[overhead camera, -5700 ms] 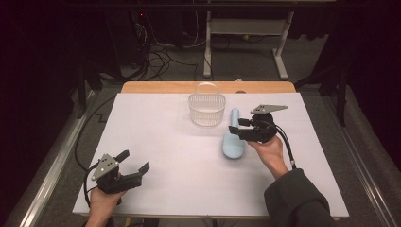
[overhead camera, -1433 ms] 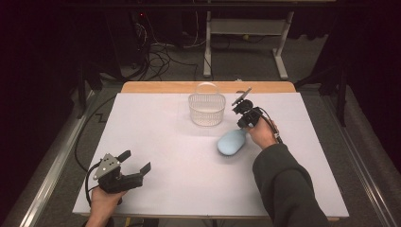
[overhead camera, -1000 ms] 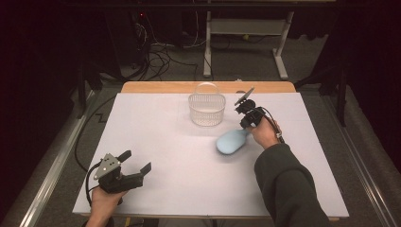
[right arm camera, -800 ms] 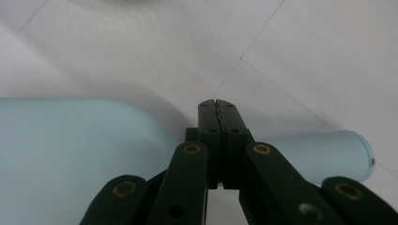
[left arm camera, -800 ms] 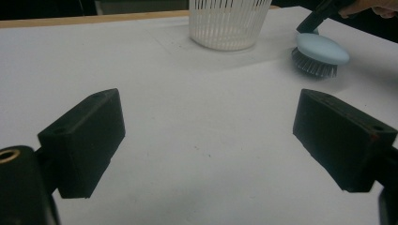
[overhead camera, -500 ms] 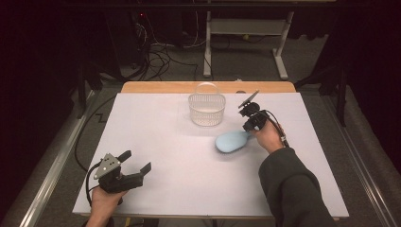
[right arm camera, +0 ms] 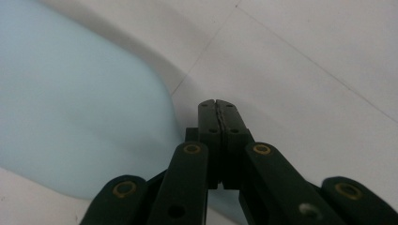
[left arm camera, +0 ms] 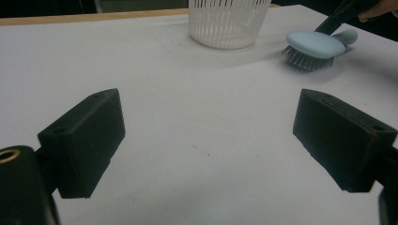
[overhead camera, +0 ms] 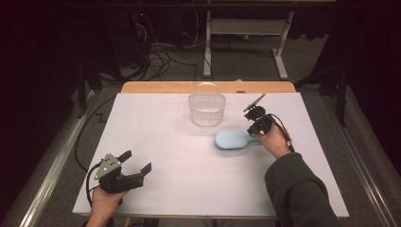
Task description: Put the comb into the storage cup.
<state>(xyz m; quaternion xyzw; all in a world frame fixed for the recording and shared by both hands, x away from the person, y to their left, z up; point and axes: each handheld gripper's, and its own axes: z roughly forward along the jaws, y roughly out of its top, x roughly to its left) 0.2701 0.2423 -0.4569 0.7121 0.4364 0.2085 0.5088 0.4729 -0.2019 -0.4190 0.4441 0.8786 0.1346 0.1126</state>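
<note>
A light blue hairbrush [overhead camera: 231, 139] lies bristles down on the white table [overhead camera: 156, 142], its head pointing left and its handle to the right. My right gripper [overhead camera: 256, 134] is at the handle end with its jaws shut. In the right gripper view the fingertips [right arm camera: 218, 108] meet with nothing between them, and the brush's blue back [right arm camera: 70, 117] lies just under and to the left of them. The left gripper view shows the brush [left arm camera: 314, 47] at the far right. My left gripper [overhead camera: 137, 161] rests open and empty near the front left edge, its pads [left arm camera: 89, 136] wide apart.
A white slatted basket [overhead camera: 206, 109] stands at the back middle of the table, just left of the brush; it also appears as the basket [left arm camera: 227, 21] in the left gripper view. Beyond the far edge are a wooden strip [overhead camera: 156, 87], cables and a desk frame on the floor.
My right hand has shifted right and nearer, and the brush has swung with it so its handle now points right. The left gripper has not moved.
</note>
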